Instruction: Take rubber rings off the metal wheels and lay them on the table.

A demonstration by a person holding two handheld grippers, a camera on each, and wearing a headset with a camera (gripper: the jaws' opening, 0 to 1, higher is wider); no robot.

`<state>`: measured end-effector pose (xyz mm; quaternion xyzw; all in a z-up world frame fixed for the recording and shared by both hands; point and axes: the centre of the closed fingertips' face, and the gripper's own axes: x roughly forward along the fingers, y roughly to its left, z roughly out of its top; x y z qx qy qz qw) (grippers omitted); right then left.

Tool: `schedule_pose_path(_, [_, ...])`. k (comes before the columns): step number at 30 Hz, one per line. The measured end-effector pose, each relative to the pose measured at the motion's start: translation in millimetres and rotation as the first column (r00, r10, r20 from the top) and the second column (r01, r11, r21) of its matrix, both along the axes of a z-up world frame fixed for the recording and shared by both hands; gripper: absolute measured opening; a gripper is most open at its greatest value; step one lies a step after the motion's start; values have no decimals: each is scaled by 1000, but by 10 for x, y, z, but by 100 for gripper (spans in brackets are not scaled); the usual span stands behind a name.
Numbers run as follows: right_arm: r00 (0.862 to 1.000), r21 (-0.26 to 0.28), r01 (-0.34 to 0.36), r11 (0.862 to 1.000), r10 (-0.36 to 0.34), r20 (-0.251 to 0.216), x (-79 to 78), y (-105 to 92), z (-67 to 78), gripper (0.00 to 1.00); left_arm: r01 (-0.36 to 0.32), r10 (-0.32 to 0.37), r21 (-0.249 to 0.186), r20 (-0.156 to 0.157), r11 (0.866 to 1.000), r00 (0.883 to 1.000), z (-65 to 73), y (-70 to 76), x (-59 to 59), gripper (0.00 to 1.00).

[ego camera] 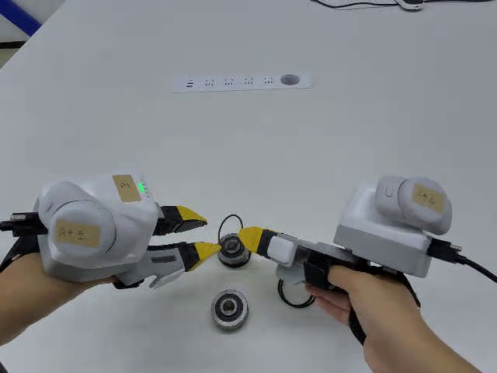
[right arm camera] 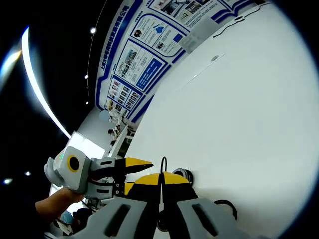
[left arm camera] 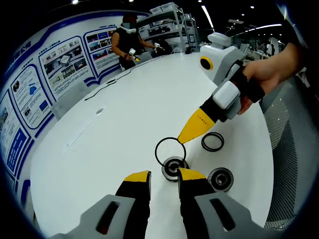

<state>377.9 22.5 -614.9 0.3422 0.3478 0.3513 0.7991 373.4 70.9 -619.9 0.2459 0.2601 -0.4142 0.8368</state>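
Observation:
A metal wheel [ego camera: 233,250] [left arm camera: 174,168] [right arm camera: 182,175] lies on the white table [ego camera: 326,132]. A thin black rubber ring [ego camera: 226,223] [left arm camera: 160,143] [right arm camera: 163,162] stands up from it, still hanging at the wheel. My right gripper [ego camera: 247,235] [right arm camera: 160,177] [left arm camera: 192,130] is shut on this ring's rim. My left gripper [ego camera: 200,233] [left arm camera: 164,175] is open, its yellow tips just short of the wheel on either side. A second wheel [ego camera: 229,308] [left arm camera: 220,179] lies nearer me. A thicker loose ring [ego camera: 293,296] [left arm camera: 213,142] [right arm camera: 225,206] lies flat under the right gripper.
A white power strip [ego camera: 241,81] lies far back on the table, with cables [ego camera: 365,4] at the far edge. A person [left arm camera: 128,40] stands beyond the table's far end. In the left gripper view the table's edge [left arm camera: 269,164] curves close on the right.

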Motion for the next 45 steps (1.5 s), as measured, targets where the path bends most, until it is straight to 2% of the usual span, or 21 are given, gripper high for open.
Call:
schedule_pose_path(6, [999, -17, 36, 999, -37, -21, -33, -279, -81, 2, 0, 0, -9, 6, 1000, 1000, 22, -67, -21, 23])
schedule_pose_path(8, [998, -29, 44, 999, -46, -37, -66, -360, -134, 2, 6, -6, -1, 10, 1000, 1000, 23, -99, -19, 23])
schedule_pose_path(12, [995, -32, 63, 997, -65, -75, -162, -471, -208, 2, 8, -8, -15, 14, 1000, 1000, 41, -143, -4, 23])
schedule_pose_path(19, [989, -59, 61, 996, -68, -130, -326, -536, -340, 2, 9, -9, -23, 16, 1000, 1000, 52, -176, -10, 23])
schedule_pose_path(29, [978, -85, 95, 992, -109, -179, -431, -631, -414, 2, -1, 1, -18, 18, 1000, 1000, 61, -143, -55, 22])
schedule_pose_path(35, [970, -83, 125, 989, -140, -199, -471, -676, -417, 2, -5, 5, -24, 24, 1000, 1000, 84, -148, -69, 21])
schedule_pose_path(40, [963, -108, 140, 984, -161, -214, -498, -719, -466, 4, -4, 5, -24, 24, 1000, 1000, 87, -151, -90, 21])
schedule_pose_path(45, [969, -144, 120, 982, -148, -197, -524, -727, -489, 7, -5, 5, -22, 24, 1000, 1000, 87, -153, -100, 21])
